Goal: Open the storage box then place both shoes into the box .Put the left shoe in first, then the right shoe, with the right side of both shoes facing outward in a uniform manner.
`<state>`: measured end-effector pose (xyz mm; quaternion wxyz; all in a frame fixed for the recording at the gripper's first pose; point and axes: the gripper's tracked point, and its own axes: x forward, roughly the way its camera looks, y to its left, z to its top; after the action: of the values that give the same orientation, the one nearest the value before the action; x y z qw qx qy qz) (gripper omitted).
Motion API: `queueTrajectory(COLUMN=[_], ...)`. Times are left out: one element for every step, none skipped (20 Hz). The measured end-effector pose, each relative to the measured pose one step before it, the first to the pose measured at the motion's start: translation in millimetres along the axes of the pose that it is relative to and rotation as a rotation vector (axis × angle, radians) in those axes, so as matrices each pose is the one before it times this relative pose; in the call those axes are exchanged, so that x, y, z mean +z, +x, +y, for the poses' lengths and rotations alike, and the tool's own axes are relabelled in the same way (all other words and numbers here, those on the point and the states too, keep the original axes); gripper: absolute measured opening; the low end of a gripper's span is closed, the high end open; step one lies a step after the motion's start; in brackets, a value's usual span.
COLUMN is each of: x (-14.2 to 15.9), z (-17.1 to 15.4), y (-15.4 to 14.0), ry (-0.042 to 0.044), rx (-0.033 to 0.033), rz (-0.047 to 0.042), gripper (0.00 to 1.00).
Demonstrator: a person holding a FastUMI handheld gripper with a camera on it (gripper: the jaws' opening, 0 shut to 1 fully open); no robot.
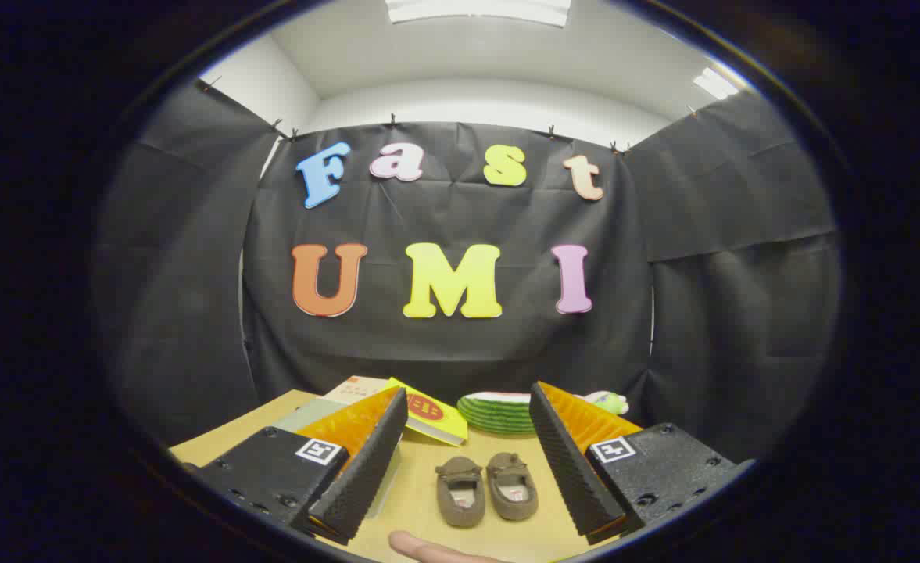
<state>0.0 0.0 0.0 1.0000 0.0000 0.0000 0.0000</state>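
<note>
Shoes, a small brown pair, sit side by side on the light wooden table [217, 446], and they lie in the open gap between the gripper's [467, 457] two fingers, a little ahead of the finger bases and touching neither one. Going from the left: the left finger [362, 469] slants up and inward, and behind and beside it lies what looks like a flat pale grey-green box or lid [311, 413], partly hidden by the finger, so I cannot tell whether it is the storage box. Just past that finger's tip rests a tan booklet [356, 389], with a yellow book [428, 418] with a red mark on its cover overlapping it. Then comes the left shoe [460, 493] of the pair as seen here, touching or nearly touching the right shoe [512, 486], both with toes pointing away and their openings facing up. Beyond the shoes, near the black cloth wall [460, 344], sits a green-striped, watermelon-like cushion [499, 414], with a small pale green and white object [608, 402] at its right end. The right finger [573, 461] slants up and inward. The fingers stand wide apart, gripping nothing. A person's fingertip [428, 550] shows at the near table edge, below the shoes.
</note>
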Motion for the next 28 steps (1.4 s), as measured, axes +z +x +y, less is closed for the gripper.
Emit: queueTrajectory(x=[3.38,1.72,1.3,1.66,2.56,1.9,2.73,0.43,-0.85,-1.32,-0.39,0.51,3.4,1.45,-0.02,-0.34,-0.27,-2.29,-0.75,-1.64,-2.05,-2.91,-1.78,-1.34,0.2,-2.78,-1.99,-2.99], z=[-0.36,-0.46,0.05,0.96,1.24,0.28,0.46,-0.91,-0.79,1.94,1.73,0.87,1.93,3.32,-0.57,-2.5,-0.63,2.35,2.61,1.65,0.71,2.27,0.78,-0.7,0.08,1.01,-1.06,-2.33], y=[0.26,0.22,-0.76,0.07,-1.07,-0.52,-0.13,0.61,0.54,-0.17,1.32,0.76,0.55,1.23,0.88,1.31,2.67,3.02,3.99,4.2,3.86,4.72,4.34,4.22,5.8,6.04,5.68,5.82], ry=[-0.00148,-0.00054,0.00078,0.00294,0.00244,-0.00155,-0.0022,-0.00195,-0.00034,0.00018,-0.0013,0.00062,0.0049,0.00671,0.00505,0.00054,-0.00116,0.00201,0.00867,0.00965,0.00718,0.00345,0.00227,0.0043,0.00067,-0.00049,0.00179,0.00366], rx=[-0.00164,-0.00193,0.00018,0.0022,0.00276,0.00082,0.0001,-0.00343,-0.00359,0.00497,0.00676,0.00375,0.01012,0.01254,0.00057,-0.00537,-0.00166,0.00516,0.00957,0.00916,0.00779,0.01067,0.0083,0.00325,0.00599,0.00939,0.00352,0.00285], rz=[-0.00458,-0.00137,0.00149,0.0007,-0.00114,-0.00215,-0.00694,-0.00371,0.00311,0.00604,0.00584,-0.00069,-0.00725,-0.00335,0.00045,0.00337,0.00695,0.01106,0.00872,0.01162,0.01256,0.01503,0.01417,0.00989,0.00806,0.01285,0.01454,0.01386], gripper=[1.0,1.0,1.0,1.0,1.0,1.0,1.0,1.0,1.0,1.0,1.0,1.0,1.0,1.0,1.0,1.0,1.0,1.0,1.0,1.0,1.0,1.0,1.0,1.0,1.0,1.0,1.0,1.0])
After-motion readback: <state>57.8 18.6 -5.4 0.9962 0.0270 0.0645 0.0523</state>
